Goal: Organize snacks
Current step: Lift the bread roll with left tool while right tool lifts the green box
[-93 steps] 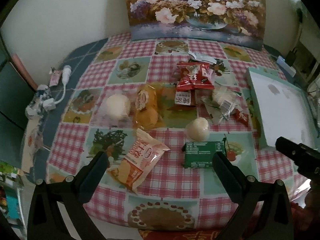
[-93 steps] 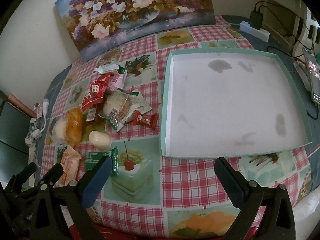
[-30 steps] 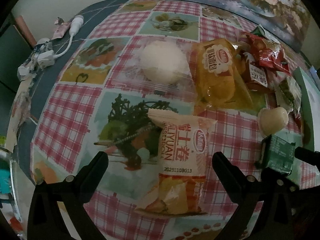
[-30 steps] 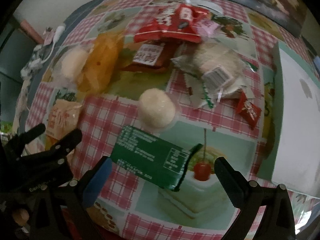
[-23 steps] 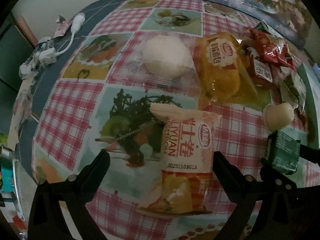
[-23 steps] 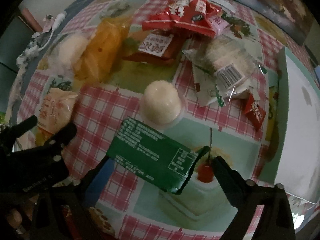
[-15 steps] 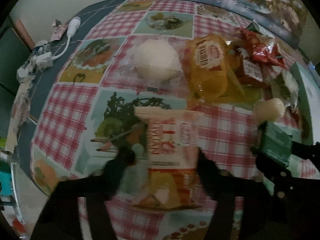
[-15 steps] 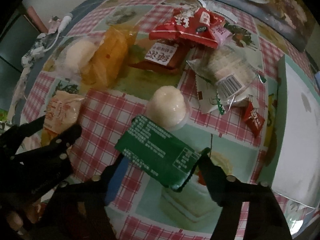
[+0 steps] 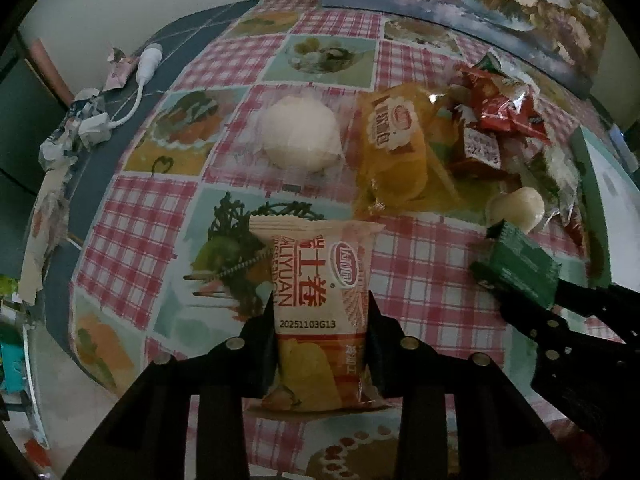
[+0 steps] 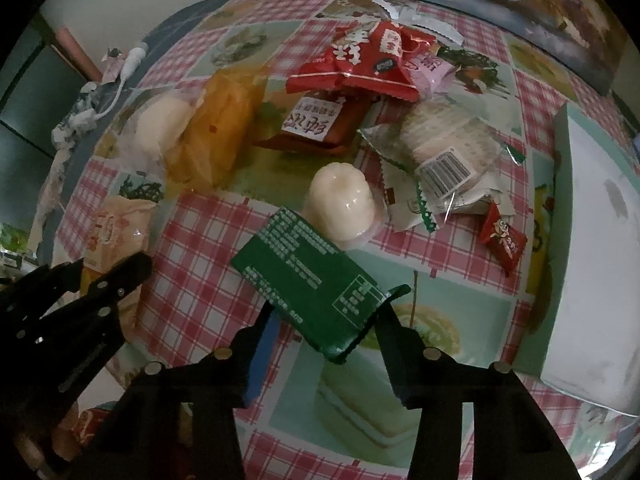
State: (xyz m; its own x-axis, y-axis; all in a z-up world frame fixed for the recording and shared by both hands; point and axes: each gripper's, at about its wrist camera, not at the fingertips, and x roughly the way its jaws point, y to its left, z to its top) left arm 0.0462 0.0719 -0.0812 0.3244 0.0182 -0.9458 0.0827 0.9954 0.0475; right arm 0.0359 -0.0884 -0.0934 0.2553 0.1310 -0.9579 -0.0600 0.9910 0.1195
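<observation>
- Now both grippers have closed where, half a second ago, their jaws were only narrowing on the snacks and a second ago stood wide apart.
- The left gripper (image 9: 320, 320) is clenched on the beige wafer packet (image 9: 318, 280), pinching its crinkly foil sides near the printed date; the packet lies close to the near edge of the table (image 9: 136, 216).
- The right gripper (image 10: 326, 320) is clamped on the near end of the green packet (image 10: 308, 280), a flat, stiff-looking rectangle whose corner curls up by the right finger; it sits tilted, and I cannot tell whether it is off the cloth.
- Both grasps look set, so I judge the next step is a lift and carry to the pale green tray (image 10: 560, 184) at the table's right edge, which holds no snacks in view.
- The rest wait mid-table: a smooth white jelly cup (image 10: 342, 204) touching the green packet's far corner, a glossy yellow bread bag (image 9: 394, 148), a soft round white bun (image 9: 300, 138) in clear wrap, shiny red packets (image 10: 360, 60), and a clear-wrapped rice cracker (image 10: 444, 144).
- The checked tablecloth looks slick and plasticky.
</observation>
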